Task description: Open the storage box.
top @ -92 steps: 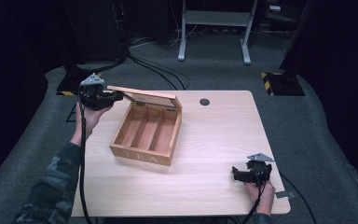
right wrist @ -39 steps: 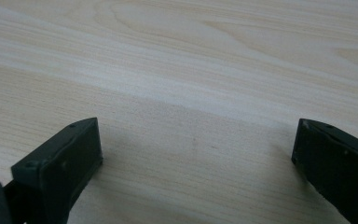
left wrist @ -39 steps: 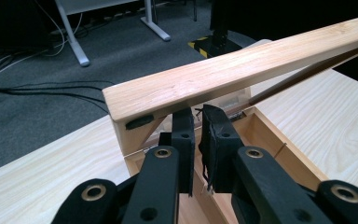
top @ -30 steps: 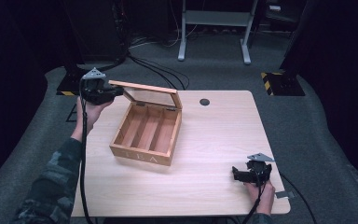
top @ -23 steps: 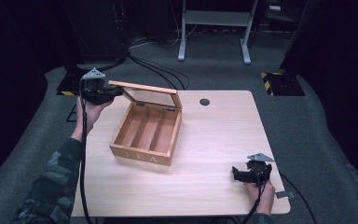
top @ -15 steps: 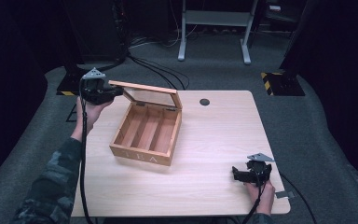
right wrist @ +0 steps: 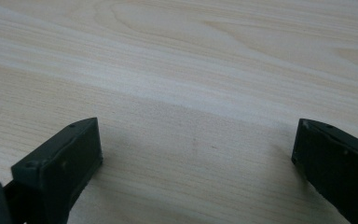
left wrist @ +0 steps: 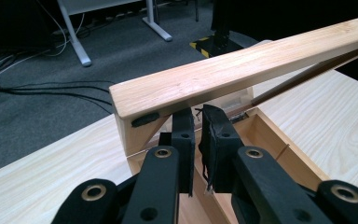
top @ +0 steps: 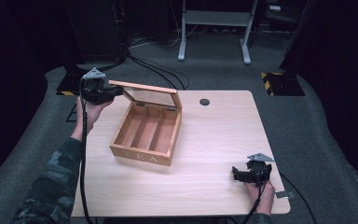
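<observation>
We see a light wooden tea box with three long compartments (top: 145,132) standing on the pale wood-grain surface (top: 205,140), left of its middle; the box's glass-paned wooden lid (top: 147,93) is raised and tilts back over the far edge of the box; our left tool (top: 113,92) meets the lid at its left front corner; in the left gripper view that left tool (left wrist: 198,116) has its black jaws drawn nearly together just under the lid's light wooden frame (left wrist: 242,74), pinching the lid's thin lower edge between the pads, with the open compartments of the box (left wrist: 279,154) below and to the right; our right tool (top: 237,172) rests low over the near right part of the surface, well apart from the box; in the right gripper view its jaws stand wide apart with nothing but bare surface (right wrist: 191,93) between them; a small dark round hole (top: 204,101) sits in the surface beyond the box, to the right of the lid.
</observation>
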The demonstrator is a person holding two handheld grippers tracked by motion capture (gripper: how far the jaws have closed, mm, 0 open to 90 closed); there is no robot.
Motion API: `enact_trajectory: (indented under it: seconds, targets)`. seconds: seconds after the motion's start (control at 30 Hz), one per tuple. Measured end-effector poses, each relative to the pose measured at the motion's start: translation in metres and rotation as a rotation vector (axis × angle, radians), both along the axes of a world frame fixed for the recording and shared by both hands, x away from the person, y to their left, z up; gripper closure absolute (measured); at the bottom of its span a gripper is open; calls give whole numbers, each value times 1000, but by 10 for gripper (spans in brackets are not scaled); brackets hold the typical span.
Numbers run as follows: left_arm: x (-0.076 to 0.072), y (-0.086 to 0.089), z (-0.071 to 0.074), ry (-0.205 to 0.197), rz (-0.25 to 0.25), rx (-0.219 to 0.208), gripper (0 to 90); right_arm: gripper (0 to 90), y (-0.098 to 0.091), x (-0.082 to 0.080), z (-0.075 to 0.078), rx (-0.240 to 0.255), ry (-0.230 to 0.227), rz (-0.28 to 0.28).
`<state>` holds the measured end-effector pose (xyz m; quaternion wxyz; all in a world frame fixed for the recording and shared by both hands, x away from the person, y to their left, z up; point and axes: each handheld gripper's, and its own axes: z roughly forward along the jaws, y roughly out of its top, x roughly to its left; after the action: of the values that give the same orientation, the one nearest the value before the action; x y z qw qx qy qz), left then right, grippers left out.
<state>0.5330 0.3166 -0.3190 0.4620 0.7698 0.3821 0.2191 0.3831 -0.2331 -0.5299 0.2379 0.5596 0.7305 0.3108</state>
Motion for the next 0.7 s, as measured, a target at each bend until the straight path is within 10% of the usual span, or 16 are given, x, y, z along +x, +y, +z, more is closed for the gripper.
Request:
enact_trajectory:
  seconds: [0.7]
  targets:
    - [1,0,0,-2,3,-3,834,10,0,0,0,0,0,1]
